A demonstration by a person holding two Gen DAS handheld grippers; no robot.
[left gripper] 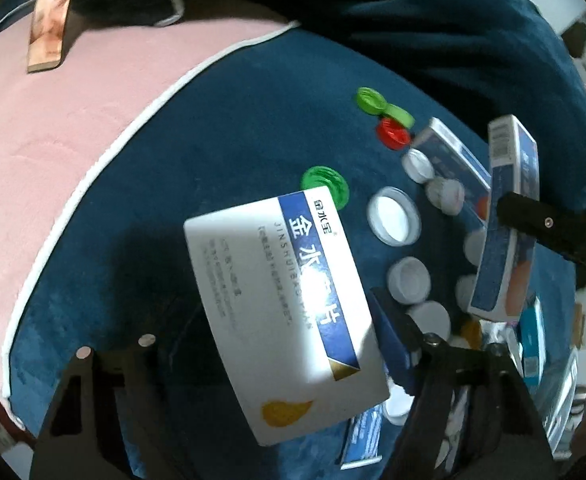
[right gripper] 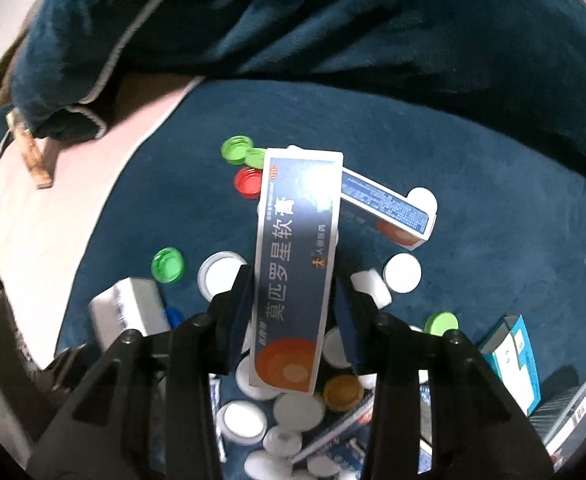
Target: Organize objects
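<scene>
Two medicine boxes are off the blue blanket (left gripper: 213, 120) right now, one per tool, and every box in sight is closed, so no telling what's inside.

Left wrist view first: the left gripper (left gripper: 269, 332) has the big white-and-blue box (left gripper: 277, 300) sitting between its fingers, tilted. The blue pad of the right-hand finger is up against the box's edge, but the other side is lost in shadow, so whether it's actually clamped can't be told. Past it lie loose caps: two green caps (left gripper: 377, 106) touching a red cap (left gripper: 393, 134), a single green cap (left gripper: 325, 186) just beside the box corner, and several white caps (left gripper: 393, 220), some open side up and empty. Off to the right, the right gripper (left gripper: 513, 216) pinches a long dark-blue box (left gripper: 505, 220) held above another blue box (left gripper: 449, 160) lying flat.

Right wrist view: the long dark-blue box runs straight up the middle, both pads pressed on its long sides near the orange-dot end, so that's a firm grip. Below it is the cap pile, mostly white plus one brown cap (right gripper: 343, 392). A teal box (right gripper: 513, 360) stands near the right edge, well apart from the tool. The white box shows low on the left, near the pink strip (right gripper: 73, 200) of the bedding.
</scene>
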